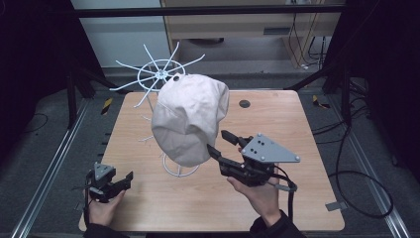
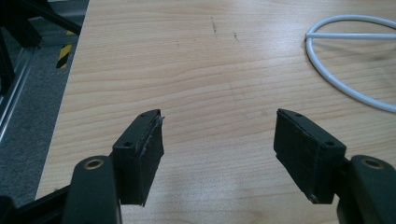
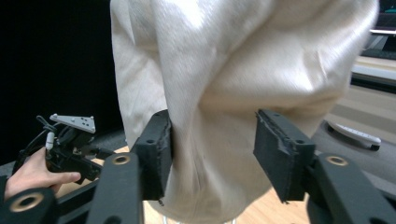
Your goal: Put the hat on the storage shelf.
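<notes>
The step in hand looks like the release of the cream-coloured cloth cap [image 1: 190, 119], which hangs draped over the white wire hat stand [image 1: 159, 75] near the middle of the pale wooden tabletop [image 1: 148, 198]. In the high view the right tongs [image 1: 224, 144] sit at about four o'clock from the cap, their jaws spread on either side of its lower right edge. The right gripper view shows the cloth [image 3: 224, 93] bulging between the two black pads [image 3: 156, 154]: the left pad lies against a fold, the right pad stands just clear, so nothing is pinched. The left tongs [image 1: 126, 179] rest low at about seven o'clock from the cap, well apart from it, jaws wide open over bare wood [image 2: 210, 93] with the stand's white base ring [image 2: 336, 74] off at two o'clock. If the cap is judged to sit securely, the next move calls for drawing the right tongs straight back toward the person without snagging the loose fabric; if it hangs crooked, a fresh pinch on the rim would be needed first.
</notes>
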